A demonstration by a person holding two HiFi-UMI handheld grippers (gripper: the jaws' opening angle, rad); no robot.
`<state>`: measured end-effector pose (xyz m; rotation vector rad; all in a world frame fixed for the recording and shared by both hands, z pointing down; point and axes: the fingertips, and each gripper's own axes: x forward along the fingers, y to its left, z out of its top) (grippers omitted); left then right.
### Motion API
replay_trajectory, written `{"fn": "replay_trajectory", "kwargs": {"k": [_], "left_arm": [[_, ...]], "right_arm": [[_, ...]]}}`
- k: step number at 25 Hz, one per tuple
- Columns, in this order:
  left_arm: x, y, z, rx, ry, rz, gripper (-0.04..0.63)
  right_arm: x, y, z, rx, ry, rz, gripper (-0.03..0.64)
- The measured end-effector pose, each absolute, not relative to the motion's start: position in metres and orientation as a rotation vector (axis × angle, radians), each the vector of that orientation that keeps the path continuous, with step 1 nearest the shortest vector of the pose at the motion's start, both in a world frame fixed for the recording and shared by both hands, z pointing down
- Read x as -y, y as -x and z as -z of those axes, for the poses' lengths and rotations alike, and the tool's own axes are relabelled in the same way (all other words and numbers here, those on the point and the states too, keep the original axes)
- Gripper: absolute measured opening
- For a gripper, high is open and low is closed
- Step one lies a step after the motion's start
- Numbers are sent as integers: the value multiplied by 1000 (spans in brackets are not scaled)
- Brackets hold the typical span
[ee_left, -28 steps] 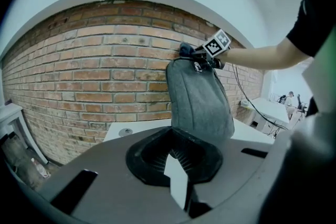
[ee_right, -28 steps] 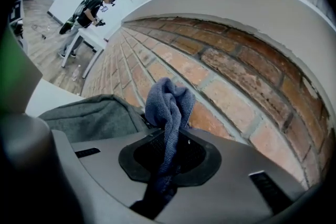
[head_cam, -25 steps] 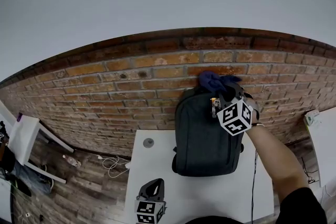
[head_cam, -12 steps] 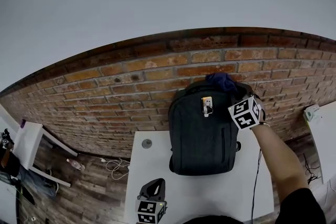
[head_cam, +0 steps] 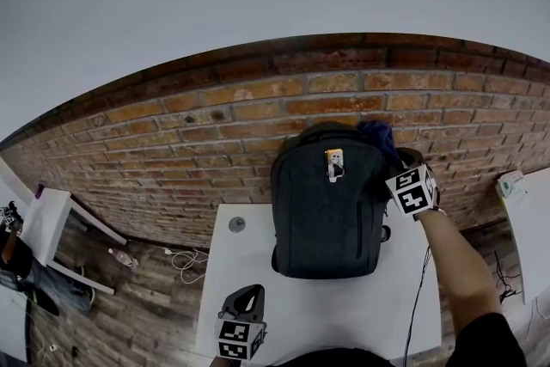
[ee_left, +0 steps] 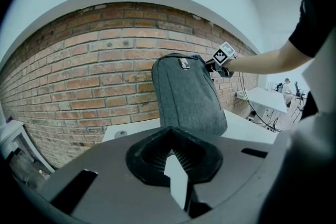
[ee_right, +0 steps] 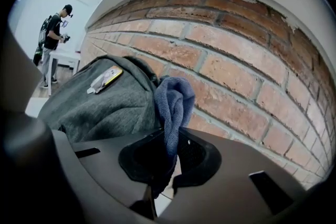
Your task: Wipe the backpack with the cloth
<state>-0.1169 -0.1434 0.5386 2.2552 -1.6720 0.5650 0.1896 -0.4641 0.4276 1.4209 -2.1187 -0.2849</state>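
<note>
My right gripper [ee_right: 169, 160] is clamped on the blue cloth [ee_right: 173, 105], bunched just ahead of it at the upper corner of the backpack [head_cam: 326, 211]. My left gripper [ee_left: 171, 150] is closed and empty, with the backpack upright well ahead of it.

1. The head view looks from above the person, forward and steeply down at the brick wall [head_cam: 215, 120]. The white worktop [head_cam: 258, 271] lies below, and the backpack [head_cam: 326, 202] stands mid-frame, not close.
2. The left gripper view rides the left gripper [head_cam: 247, 295], low at the worktop's near edge. It looks along its fingers [ee_left: 144, 157] across the worktop to the wall, with the backpack well ahead.
3. The right gripper view rides the right gripper [head_cam: 394, 159], close by the backpack's top, and looks along the wall. The cloth [ee_right: 173, 107] hangs just before the lens.
4. All three views share the backpack and wall. The head and left gripper views also share the worktop and the right gripper.
</note>
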Motion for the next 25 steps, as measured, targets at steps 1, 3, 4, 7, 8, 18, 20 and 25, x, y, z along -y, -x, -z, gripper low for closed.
{"fn": "replay_trajectory", "kwargs": {"k": [1,3,4,7,8,18,20,25], "left_arm": [[144,116,-539,1672,-2255,-570,-3],[144,115,-538,1680,-2260,-572,-3],[145,113,-536,1684,-2263,-569,-3],[146,108,-534,1683,-2273,-564,-3],[146,107,-534,1680,-2276,-566,-3],[142,110,-536,1679,-2271,-570,-3],[142,110,-536,1676,-2274,-568,-3],[141,106,-537,1662,-2284,-567,-3]], "right_arm": [[461,-192,-433,2117,-1418,277,40],[456,-195,-445,2108,-1401,263,40],[453,-197,-451,2105,-1389,256,40],[444,-199,-467,2103,-1361,241,40],[441,-200,-471,2103,-1354,235,40],[413,-195,-486,2076,-1241,340,40],[407,-194,-489,2068,-1214,363,40],[393,-192,-497,2080,-1132,382,40]]}}
